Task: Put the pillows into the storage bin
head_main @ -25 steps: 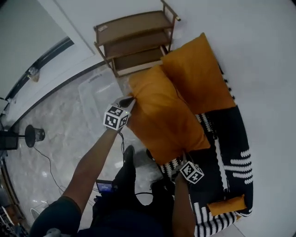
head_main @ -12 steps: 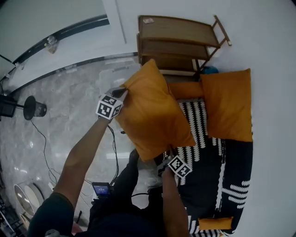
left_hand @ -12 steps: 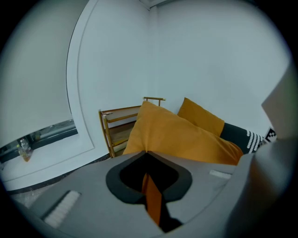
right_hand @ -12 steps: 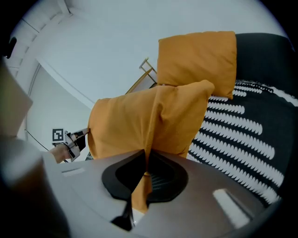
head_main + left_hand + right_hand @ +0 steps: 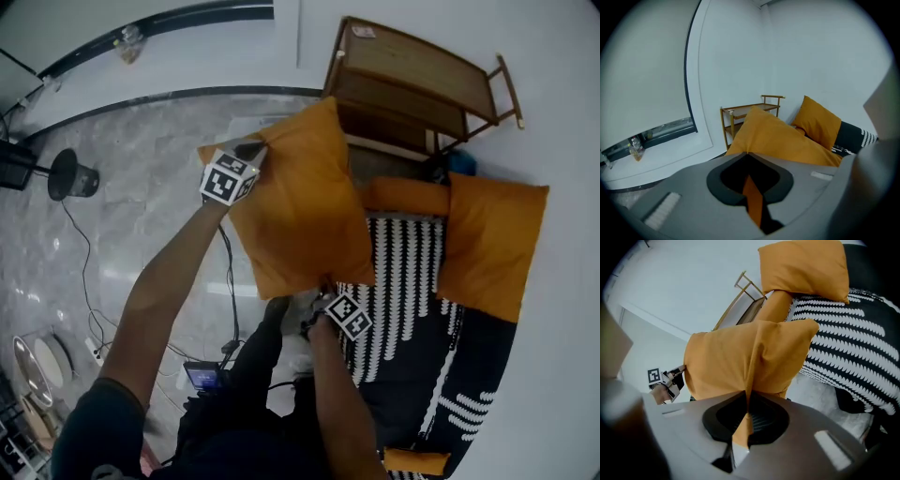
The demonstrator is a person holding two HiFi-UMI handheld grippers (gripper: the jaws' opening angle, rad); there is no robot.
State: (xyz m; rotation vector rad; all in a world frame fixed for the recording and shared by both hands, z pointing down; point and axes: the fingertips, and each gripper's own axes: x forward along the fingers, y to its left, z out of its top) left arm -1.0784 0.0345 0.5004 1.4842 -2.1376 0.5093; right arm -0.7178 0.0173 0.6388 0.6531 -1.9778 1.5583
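Note:
An orange pillow (image 5: 300,206) hangs in the air between both grippers, left of the black-and-white sofa (image 5: 403,281). My left gripper (image 5: 255,153) is shut on the pillow's far corner, and orange fabric (image 5: 752,197) shows pinched between its jaws. My right gripper (image 5: 325,292) is shut on the near corner, with a fold of fabric (image 5: 740,427) in its jaws. A second orange pillow (image 5: 492,239) leans on the sofa back, an orange bolster (image 5: 405,195) beside it. No storage bin shows in these views.
A wooden shelf unit (image 5: 412,80) stands against the wall just beyond the held pillow. On the marble floor at left are a black round stand (image 5: 70,173) and cables (image 5: 84,272). A small orange cushion (image 5: 412,461) lies at the sofa's near end.
Both grippers carried the pillow off the sofa and leftward, over the floor in front of the shelf. The clear bin seen earlier near the shelf is now hidden from view.

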